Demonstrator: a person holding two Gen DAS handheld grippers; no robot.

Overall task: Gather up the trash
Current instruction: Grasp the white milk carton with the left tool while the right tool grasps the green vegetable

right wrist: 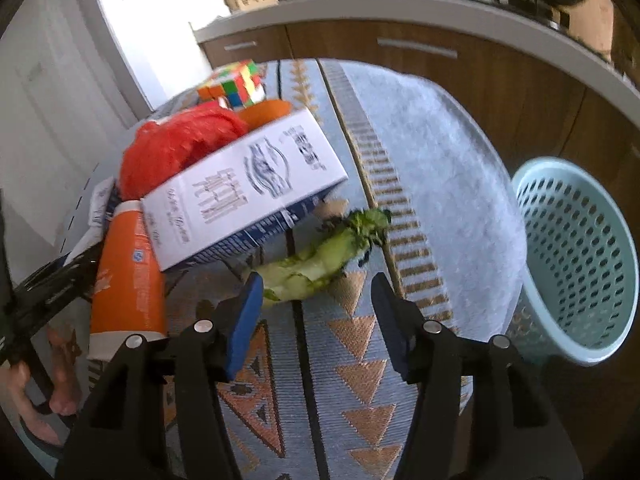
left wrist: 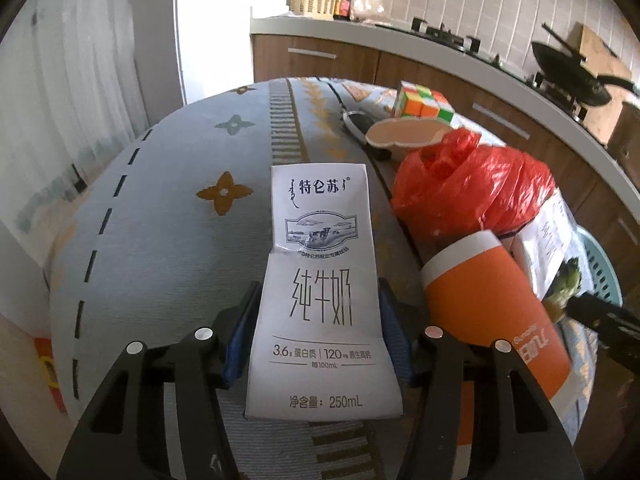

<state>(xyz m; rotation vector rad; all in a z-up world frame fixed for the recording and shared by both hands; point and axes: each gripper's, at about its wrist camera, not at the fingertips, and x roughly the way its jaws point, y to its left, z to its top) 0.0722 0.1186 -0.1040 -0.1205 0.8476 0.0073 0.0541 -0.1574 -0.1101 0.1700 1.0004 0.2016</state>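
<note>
A flattened white milk carton (left wrist: 320, 240) lies lengthwise on the patterned tablecloth (left wrist: 160, 240), and my left gripper (left wrist: 320, 292) is shut on its lower half, a blue pad against each side. My right gripper (right wrist: 316, 284) is open just above the cloth. A green vegetable scrap (right wrist: 320, 256) lies just beyond its fingertips, its pale end beside the left pad. A second milk carton (right wrist: 248, 196) leans on an orange paper cup (right wrist: 128, 276) lying on its side. A crumpled red plastic bag (right wrist: 176, 144) sits behind them.
A light blue perforated basket (right wrist: 576, 260) stands off the table's right edge. A Rubik's cube (right wrist: 236, 84) sits at the far side, near a black cable (left wrist: 356, 120). Wooden cabinets and a counter with a stove (left wrist: 444, 36) run behind. A hand (right wrist: 60, 380) shows at lower left.
</note>
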